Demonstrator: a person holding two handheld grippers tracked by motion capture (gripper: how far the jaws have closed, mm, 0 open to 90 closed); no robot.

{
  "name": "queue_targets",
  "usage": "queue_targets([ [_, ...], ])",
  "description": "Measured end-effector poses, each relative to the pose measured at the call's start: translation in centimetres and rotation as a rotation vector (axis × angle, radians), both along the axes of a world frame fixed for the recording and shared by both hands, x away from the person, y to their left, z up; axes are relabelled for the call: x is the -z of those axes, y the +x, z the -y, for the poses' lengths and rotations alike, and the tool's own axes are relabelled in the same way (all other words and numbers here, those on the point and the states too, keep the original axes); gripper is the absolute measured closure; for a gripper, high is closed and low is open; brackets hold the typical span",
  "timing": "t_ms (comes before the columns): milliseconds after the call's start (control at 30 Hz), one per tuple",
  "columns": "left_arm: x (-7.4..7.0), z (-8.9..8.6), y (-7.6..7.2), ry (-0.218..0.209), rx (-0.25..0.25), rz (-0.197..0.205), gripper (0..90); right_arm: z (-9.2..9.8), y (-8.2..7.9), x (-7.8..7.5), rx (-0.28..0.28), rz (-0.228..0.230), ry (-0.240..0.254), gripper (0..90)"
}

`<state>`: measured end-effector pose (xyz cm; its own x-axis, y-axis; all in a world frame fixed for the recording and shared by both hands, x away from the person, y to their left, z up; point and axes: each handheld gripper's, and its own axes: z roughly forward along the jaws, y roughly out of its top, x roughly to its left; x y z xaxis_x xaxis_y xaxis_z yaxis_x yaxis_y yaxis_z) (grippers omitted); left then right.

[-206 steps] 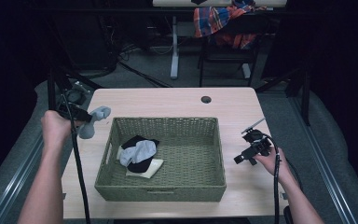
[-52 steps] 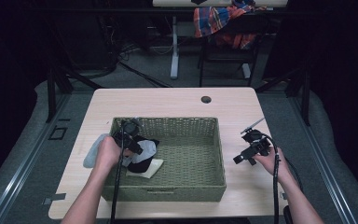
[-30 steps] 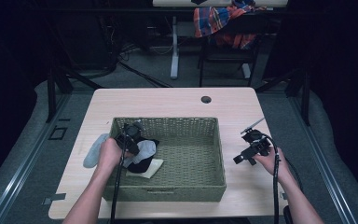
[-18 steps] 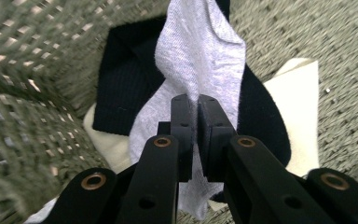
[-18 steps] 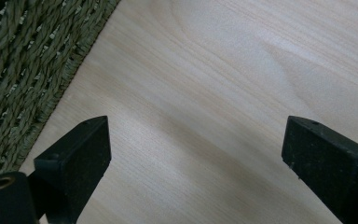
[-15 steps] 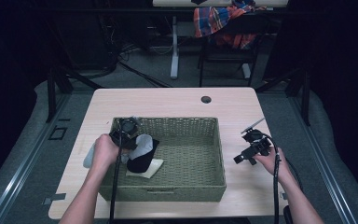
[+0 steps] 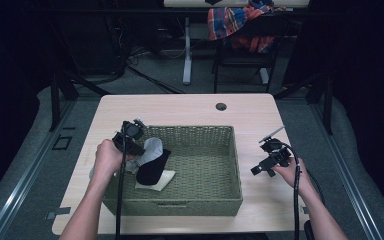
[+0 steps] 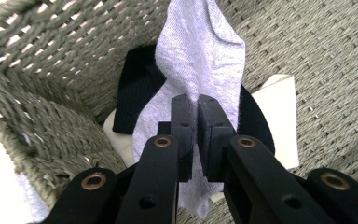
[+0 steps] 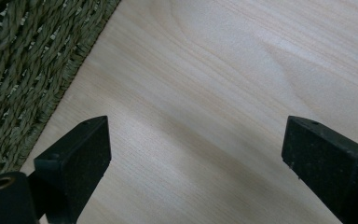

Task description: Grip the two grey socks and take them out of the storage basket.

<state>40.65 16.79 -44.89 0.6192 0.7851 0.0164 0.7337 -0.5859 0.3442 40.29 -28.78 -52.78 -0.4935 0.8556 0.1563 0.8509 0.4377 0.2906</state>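
Observation:
My left gripper (image 7: pixel 140 148) (image 8: pixel 199 105) is shut on a light grey sock (image 7: pixel 153 148) (image 8: pixel 205 51), which hangs from its jaws above the left end of a woven green basket (image 7: pixel 220 200) (image 8: pixel 51 70). Below it in the basket lie a black sock (image 7: pixel 152 170) (image 8: pixel 137 88) and a cream sock (image 7: pixel 163 180) (image 8: pixel 279 107). My right gripper (image 7: pixel 256 171) (image 9: pixel 200 140) stands open just above the bare table to the right of the basket, with nothing between its jaws.
The basket sits mid-table on a light wooden table (image 7: pixel 180 107) (image 9: pixel 223 70). Another pale sock (image 7: pixel 93 172) lies on the table by the basket's left wall, under my left hand. A dark cable hole (image 7: pixel 221 106) is at the table's far edge.
The left gripper, which earlier brought a grey sock over from the table's left, has closed on a grey sock inside the basket and lifted it up. The right hand has kept still.

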Motion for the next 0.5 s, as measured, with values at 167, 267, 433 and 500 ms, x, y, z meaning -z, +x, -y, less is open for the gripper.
queue_targets([
  [167, -1.0, 0.2, 0.2, 0.000, 0.004, 0.020, 86.2, 0.0, 0.1, -0.1, -0.021, -0.012, -0.010, 7.8],
  [267, -1.9, 0.3, 0.3, 0.004, 0.007, 0.031, 86.3, 0.1, 0.1, -0.2, -0.018, -0.015, -0.015, 7.9],
  [433, -3.5, 0.3, 0.3, 0.010, 0.010, 0.049, 86.3, 0.1, 0.1, -0.2, -0.024, -0.014, -0.014, 7.8],
  [500, -3.8, 0.2, 0.3, 0.011, 0.009, 0.055, 86.3, 0.1, 0.1, -0.2, -0.024, -0.016, -0.015, 7.9],
])
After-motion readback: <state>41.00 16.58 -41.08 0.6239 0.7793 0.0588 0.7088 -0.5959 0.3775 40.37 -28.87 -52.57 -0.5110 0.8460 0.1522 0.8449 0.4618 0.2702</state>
